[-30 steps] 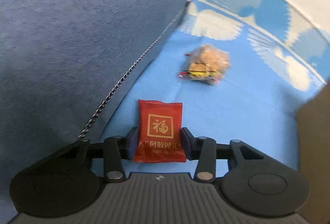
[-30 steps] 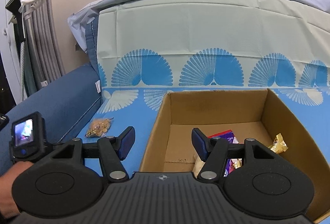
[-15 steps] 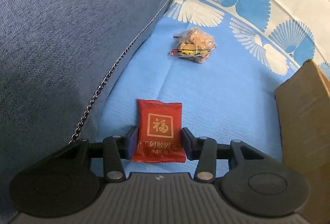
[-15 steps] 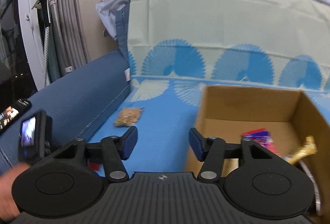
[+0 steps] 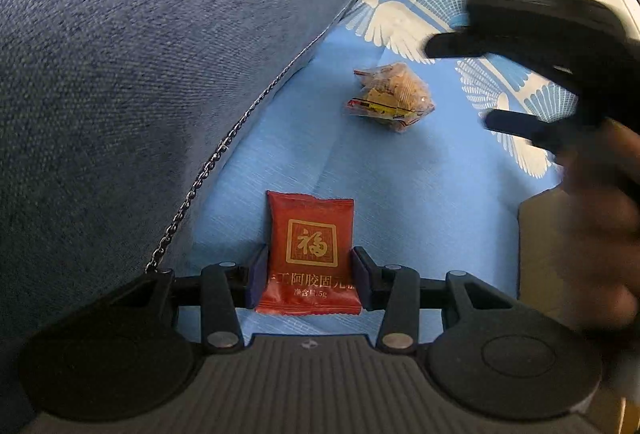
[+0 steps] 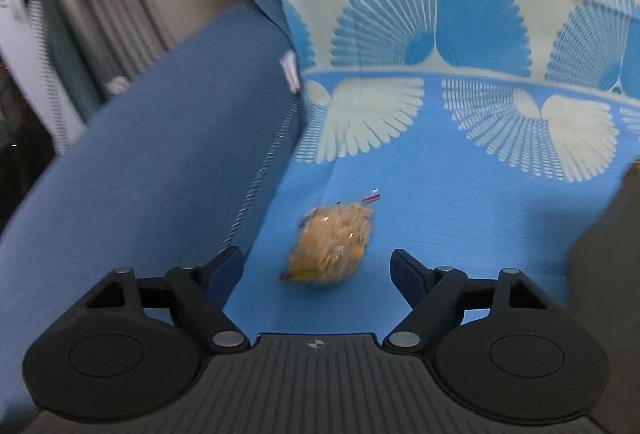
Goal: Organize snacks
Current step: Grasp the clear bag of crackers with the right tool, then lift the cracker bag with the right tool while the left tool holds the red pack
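My left gripper (image 5: 307, 274) is shut on a red snack packet (image 5: 310, 254) with a gold square emblem and holds it just above the blue sofa cover. Ahead of it lies a clear bag of tan crackers (image 5: 390, 97). My right gripper (image 6: 316, 272) is open, and the same cracker bag (image 6: 332, 244) lies just beyond and between its fingers, blurred by motion. In the left wrist view the right gripper (image 5: 456, 84) shows blurred at the right, open toward the bag. The cardboard box edge (image 5: 536, 234) is at the right.
A dark blue sofa armrest (image 5: 140, 74) rises on the left, with a stitched seam along the cover. The blue and white fan-patterned cover (image 6: 460, 170) runs up the backrest. A hand (image 5: 600, 214) holds the right gripper. Curtains (image 6: 80, 14) hang at the far left.
My right gripper has swung left from over the cardboard box and down to the cracker bag, entering the left wrist view. My left gripper still holds the red packet and has barely moved.
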Motion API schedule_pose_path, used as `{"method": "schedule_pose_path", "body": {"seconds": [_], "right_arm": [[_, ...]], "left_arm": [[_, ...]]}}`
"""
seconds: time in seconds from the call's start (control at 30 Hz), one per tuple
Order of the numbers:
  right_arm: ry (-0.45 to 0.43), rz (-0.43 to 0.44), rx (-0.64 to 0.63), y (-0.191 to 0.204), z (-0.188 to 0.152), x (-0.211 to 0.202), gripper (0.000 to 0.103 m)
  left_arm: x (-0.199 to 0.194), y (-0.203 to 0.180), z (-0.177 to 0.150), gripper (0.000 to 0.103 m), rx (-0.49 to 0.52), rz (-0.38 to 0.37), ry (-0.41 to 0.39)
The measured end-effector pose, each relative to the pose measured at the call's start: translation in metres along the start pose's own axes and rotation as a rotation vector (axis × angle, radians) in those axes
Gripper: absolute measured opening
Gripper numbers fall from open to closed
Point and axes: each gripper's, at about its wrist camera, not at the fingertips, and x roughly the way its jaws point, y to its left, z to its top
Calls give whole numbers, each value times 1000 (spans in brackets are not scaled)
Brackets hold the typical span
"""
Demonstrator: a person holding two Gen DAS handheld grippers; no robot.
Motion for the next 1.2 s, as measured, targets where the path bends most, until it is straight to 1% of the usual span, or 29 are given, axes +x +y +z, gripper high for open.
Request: {"method": "schedule_pose_path", "body": {"seconds": [0.13,0.2,0.23,0.27,0.3,0.33,0.37,0.4,0.47,0.53,0.63,0.73,0.83,0.97,1.0,1.1,1.2], "right_arm": [[71,12,34,4,5,45,83],[100,-16,18,6,6,64,83],[112,-18,17,6,5,70,83],[137,8,11,8,5,75,80],[148,-4,-1,9,3,79,78],[154,-24,-18,11,2,82,67],[149,-31,-26,10,2,84,52],[142,-18,-27,8,2,83,50],[122,-2,-24,3,1,75,39],[107,-3,-32,-2,1,63,37],[83,3,-43,-11,-3,33,37],[58,9,-72,-20,-11,-9,37],[25,10,-119,-26,-30,-63,37],[-14,29,-169,-30,-68,-131,37],[-23,31,-175,-31,-80,-147,37],[-24,57,-171,-37,-121,-185,37],[-1,98,-137,-43,-161,-201,37]], "left_arm": [[0,0,2,48,-7,-1,14],[1,0,4,48,-8,-1,19],[0,0,4,48,-8,0,21],[0,0,5,48,-9,0,22],[1,0,6,48,-10,0,23],[2,0,7,48,-10,1,23],[2,0,7,48,-9,2,23],[3,-1,7,48,-9,3,22],[1,-1,7,48,-5,6,20],[1,-3,6,48,1,10,17],[0,-3,5,48,6,14,13],[-2,-4,4,48,13,17,8],[-7,-3,4,48,17,-19,-2],[-26,-3,7,48,57,-111,-49],[-31,-3,6,48,72,-125,-49],[-48,-5,-5,48,108,-151,-17],[-62,-9,-30,48,139,-156,11]]}}
